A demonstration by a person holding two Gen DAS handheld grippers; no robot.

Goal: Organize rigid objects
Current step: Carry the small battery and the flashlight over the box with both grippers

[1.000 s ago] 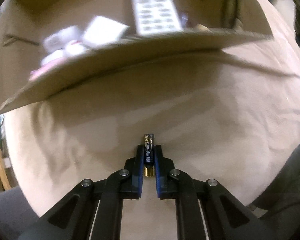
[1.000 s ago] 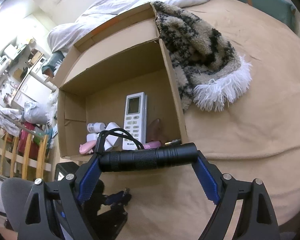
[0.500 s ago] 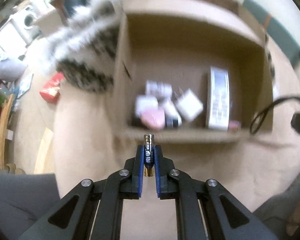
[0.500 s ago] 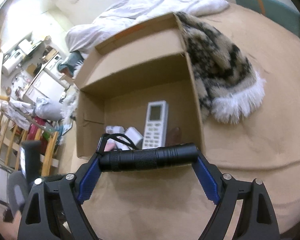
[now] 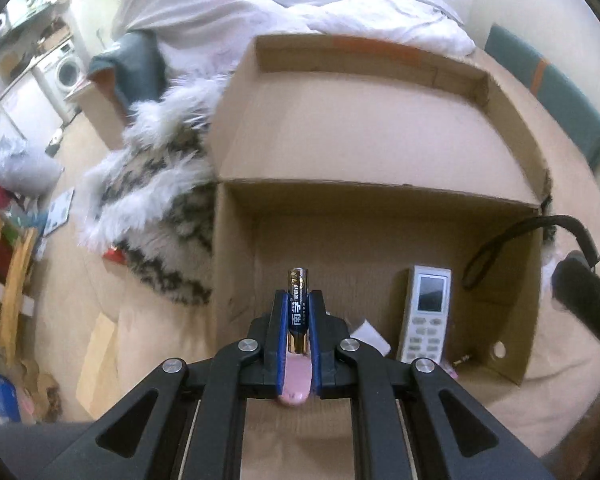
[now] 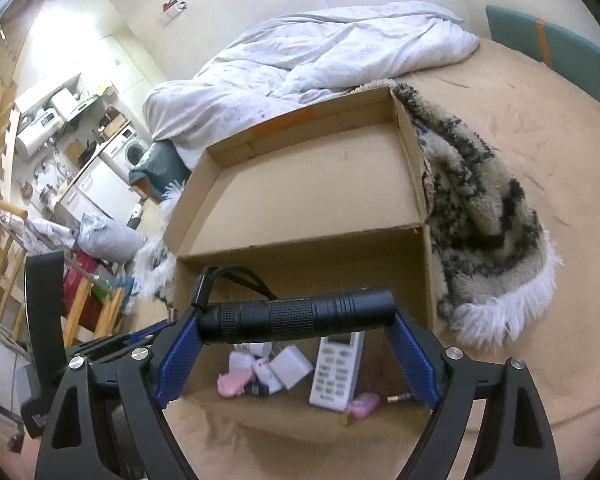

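Note:
My left gripper (image 5: pixel 297 300) is shut on a dark blue and gold battery (image 5: pixel 297 308), held over the near part of an open cardboard box (image 5: pixel 372 152). In the box lie a white remote (image 5: pixel 426 316), a pink item (image 5: pixel 296 376) and a white adapter (image 5: pixel 370 334). My right gripper (image 6: pixel 296 320) is shut on a black flashlight (image 6: pixel 296 314), held crosswise above the box (image 6: pixel 300 184); its wrist strap (image 6: pixel 236 276) loops up at the left. Below it lie the remote (image 6: pixel 336 368), white adapters (image 6: pixel 288 368) and pink items (image 6: pixel 232 384). The flashlight also shows in the left wrist view (image 5: pixel 584 300).
The box sits on a tan bedsheet (image 6: pixel 540 128). A black and white furry blanket (image 6: pixel 484 208) lies against the box's side. A white duvet (image 6: pixel 316 52) is piled behind. Wooden chair rails (image 5: pixel 8 280) and room clutter stand off the bed to the left.
My left gripper has swung up from the bedsheet and moved over the box, still holding the battery. My right gripper has moved closer above the box with the flashlight.

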